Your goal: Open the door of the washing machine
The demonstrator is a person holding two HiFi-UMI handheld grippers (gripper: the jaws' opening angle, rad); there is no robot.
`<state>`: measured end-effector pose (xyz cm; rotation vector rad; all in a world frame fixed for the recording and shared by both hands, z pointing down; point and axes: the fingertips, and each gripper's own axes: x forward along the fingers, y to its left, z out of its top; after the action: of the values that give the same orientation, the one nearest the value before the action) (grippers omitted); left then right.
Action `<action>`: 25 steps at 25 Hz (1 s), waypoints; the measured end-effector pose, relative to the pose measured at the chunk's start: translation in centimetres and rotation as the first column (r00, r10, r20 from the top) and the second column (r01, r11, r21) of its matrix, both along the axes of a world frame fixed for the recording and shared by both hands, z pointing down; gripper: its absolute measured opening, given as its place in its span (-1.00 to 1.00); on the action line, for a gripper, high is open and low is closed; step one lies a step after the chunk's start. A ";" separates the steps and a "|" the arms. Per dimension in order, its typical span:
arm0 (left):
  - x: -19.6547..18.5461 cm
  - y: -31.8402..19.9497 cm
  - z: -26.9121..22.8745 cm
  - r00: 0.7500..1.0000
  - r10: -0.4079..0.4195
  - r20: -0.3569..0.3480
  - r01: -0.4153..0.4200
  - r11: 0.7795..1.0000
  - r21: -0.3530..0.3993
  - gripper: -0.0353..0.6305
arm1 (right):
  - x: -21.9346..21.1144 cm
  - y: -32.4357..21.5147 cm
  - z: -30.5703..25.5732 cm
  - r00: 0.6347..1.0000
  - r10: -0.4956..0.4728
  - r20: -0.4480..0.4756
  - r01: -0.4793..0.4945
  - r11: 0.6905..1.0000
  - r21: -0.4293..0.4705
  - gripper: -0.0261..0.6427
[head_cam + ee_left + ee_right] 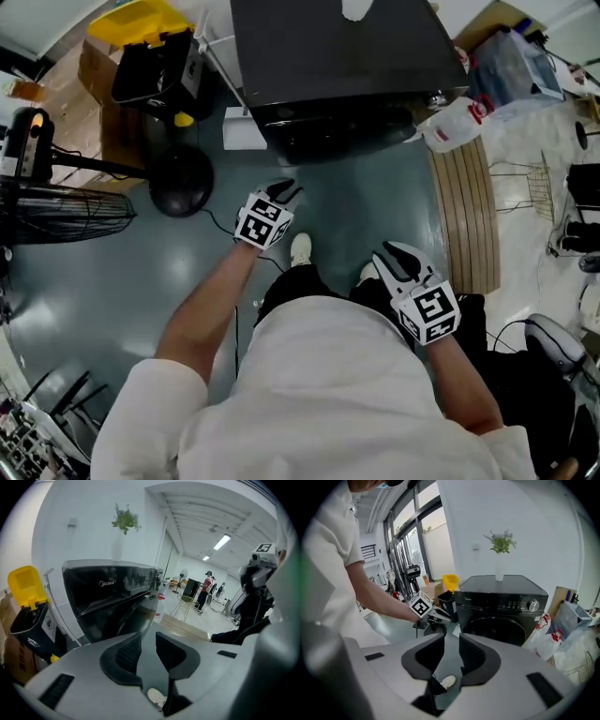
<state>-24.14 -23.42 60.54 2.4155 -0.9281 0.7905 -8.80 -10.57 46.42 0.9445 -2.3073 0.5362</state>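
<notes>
Seemingly washing machine door [499,629] shut, bottom hidden.

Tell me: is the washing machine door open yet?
No, the door sits closed, flush with the front of the washing machine.

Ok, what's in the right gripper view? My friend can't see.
A black washing machine stands ahead, round door apparently shut, a vase on top. The right gripper has open, empty jaws; the left gripper hovers at left.

The grey floor [356,206] is being occupied by the black washing machine [337,56] at twelve o'clock, a yellow-lidded bin [150,66] at eleven, a round fan base [181,181] at ten, and a slatted wooden mat [464,216] at three.
</notes>
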 end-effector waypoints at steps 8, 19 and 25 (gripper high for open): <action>-0.5 -7.3 8.8 0.989 0.083 0.127 -0.074 0.995 -0.069 -0.58 | 3.9 -0.8 0.6 0.980 0.177 -0.086 -0.182 0.982 -0.044 -0.60; 1.0 -12.6 14.3 0.957 0.179 0.227 -0.158 0.981 -0.110 -0.54 | 6.2 0.0 1.5 0.938 0.314 -0.147 -0.329 0.939 -0.098 -0.61; 1.6 -13.4 15.3 0.937 0.220 0.272 -0.191 0.973 -0.128 -0.54 | 6.2 -0.4 1.8 0.926 0.350 -0.141 -0.366 0.924 -0.109 -0.63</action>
<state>-22.51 -36.85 75.79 2.3759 -0.7213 1.2588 -2.64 -10.97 48.27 1.3057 -1.9729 0.7526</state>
